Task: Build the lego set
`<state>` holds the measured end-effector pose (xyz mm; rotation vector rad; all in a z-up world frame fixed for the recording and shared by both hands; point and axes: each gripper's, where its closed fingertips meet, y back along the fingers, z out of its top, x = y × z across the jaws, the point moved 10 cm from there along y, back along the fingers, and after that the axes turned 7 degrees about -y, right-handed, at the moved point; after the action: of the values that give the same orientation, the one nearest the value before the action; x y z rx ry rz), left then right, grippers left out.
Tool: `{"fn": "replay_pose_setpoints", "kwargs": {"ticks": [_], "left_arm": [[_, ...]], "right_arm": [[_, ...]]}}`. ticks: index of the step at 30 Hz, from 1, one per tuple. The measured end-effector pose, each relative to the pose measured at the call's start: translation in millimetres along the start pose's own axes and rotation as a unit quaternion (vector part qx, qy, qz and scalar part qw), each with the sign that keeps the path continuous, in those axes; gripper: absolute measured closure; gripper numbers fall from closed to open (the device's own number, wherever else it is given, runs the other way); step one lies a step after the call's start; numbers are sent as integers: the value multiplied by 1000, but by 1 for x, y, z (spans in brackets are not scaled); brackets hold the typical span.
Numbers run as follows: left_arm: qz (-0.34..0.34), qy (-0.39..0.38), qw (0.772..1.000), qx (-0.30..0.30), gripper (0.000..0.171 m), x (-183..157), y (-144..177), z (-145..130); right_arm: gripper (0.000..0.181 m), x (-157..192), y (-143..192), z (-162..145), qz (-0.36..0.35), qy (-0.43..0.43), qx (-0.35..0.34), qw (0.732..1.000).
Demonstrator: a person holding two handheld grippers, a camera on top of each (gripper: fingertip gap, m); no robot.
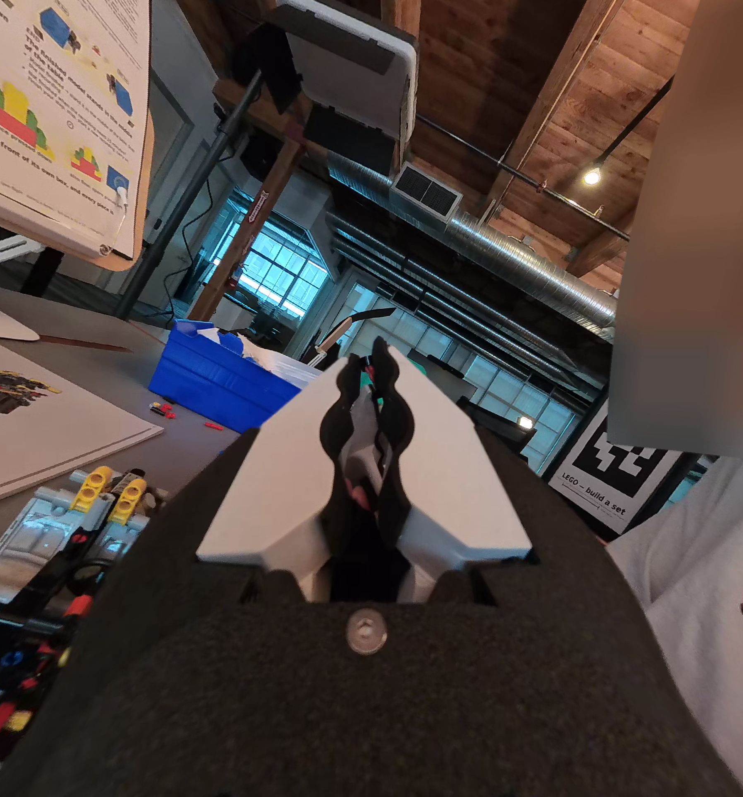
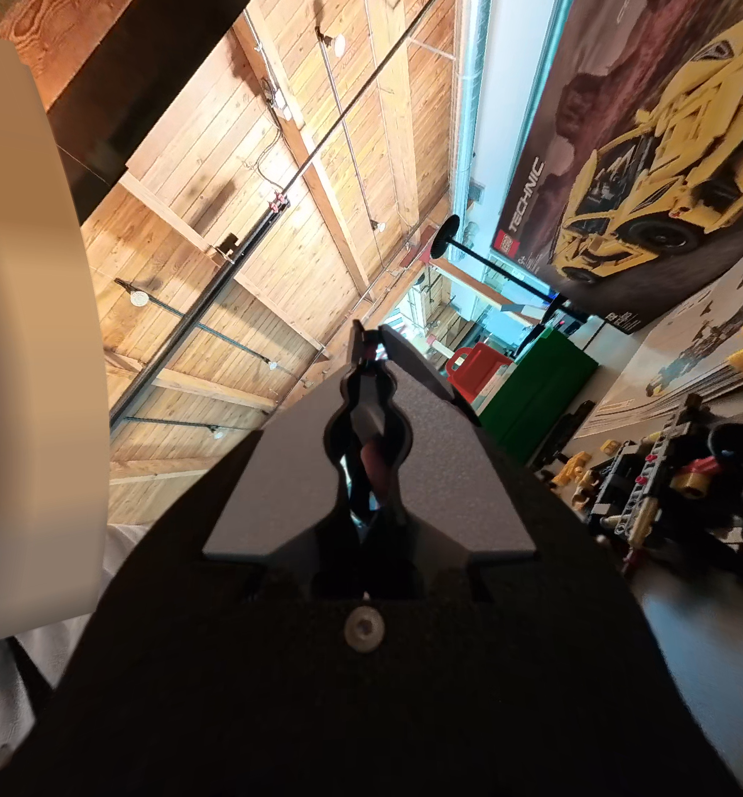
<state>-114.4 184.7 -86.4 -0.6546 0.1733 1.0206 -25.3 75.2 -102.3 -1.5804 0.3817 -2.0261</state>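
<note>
Your left tongs (image 1: 367,360) are raised off the desk (image 1: 115,366), aimed up toward the ceiling, fingers nearly together and pinching a small grey lego piece (image 1: 361,453) with red bits on it. Your right tongs (image 2: 367,334) are tilted hard sideways, also pointing at the ceiling, closed on a small dark piece (image 2: 367,414); I can't tell whether it's the same part.

Landmark is the half-built lego model (image 1: 59,560), which sits on the desk. It is down-left of your left tongs, with yellow connectors (image 1: 102,489) on top. The open instruction booklet (image 1: 37,427) lies just behind the model, and the blue bin (image 1: 218,384) is farther behind it, with a few red pins (image 1: 164,409) loose in front of the bin. In the right view the set box (image 2: 663,151) stands behind the model (image 2: 663,474).
</note>
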Motion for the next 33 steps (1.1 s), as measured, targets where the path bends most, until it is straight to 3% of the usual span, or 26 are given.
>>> {"fn": "replay_pose_setpoints", "kwargs": {"ticks": [8,33], "left_arm": [[-41,102,994,-3,168,9,0,-1],[-43,64,997,-4,169,10,9,17]], "right_arm": [[176,10,2,8,-73,164,44,983],[176,8,2,11,-74,171,67,980]]}}
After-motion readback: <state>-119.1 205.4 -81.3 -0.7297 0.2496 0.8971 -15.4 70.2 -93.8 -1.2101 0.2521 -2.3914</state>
